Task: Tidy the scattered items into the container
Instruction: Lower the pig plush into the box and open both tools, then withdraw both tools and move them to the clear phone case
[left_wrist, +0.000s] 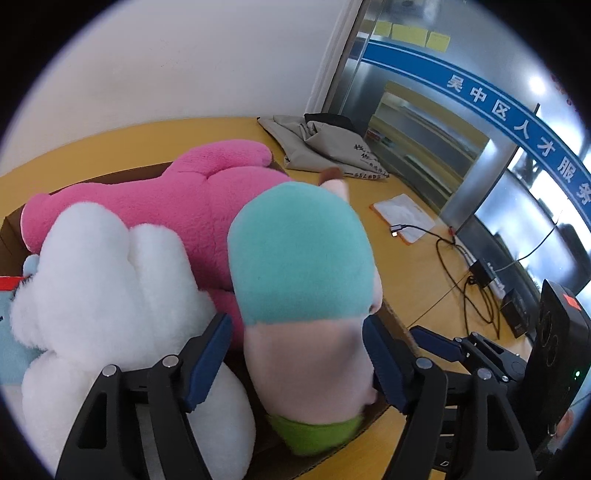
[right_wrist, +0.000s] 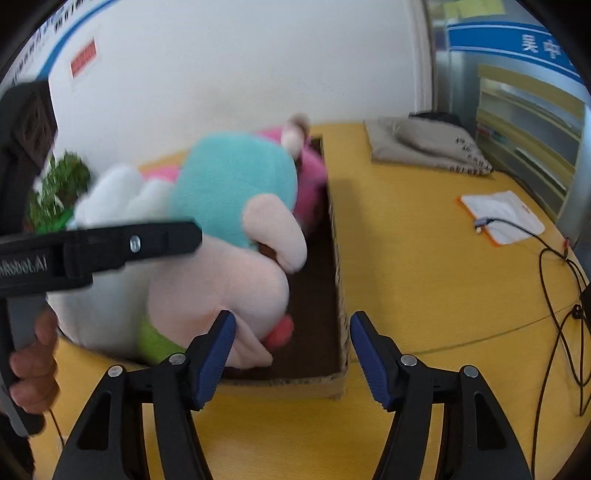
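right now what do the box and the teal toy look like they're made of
Box: brown corrugated cardboard, matte; the cut rim shows fluting. Teal toy: soft plush, probably synthetic fleece, with a short fuzzy nap and pale pink and green patches. Its stuffing cannot be seen.

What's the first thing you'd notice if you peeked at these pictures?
The big pile of soft toys crammed into the cardboard box on the yellow table: a bright pink plush at the back, a fluffy white plush on the left, and a teal-and-peach plush in front, between the left tool's blue pads.
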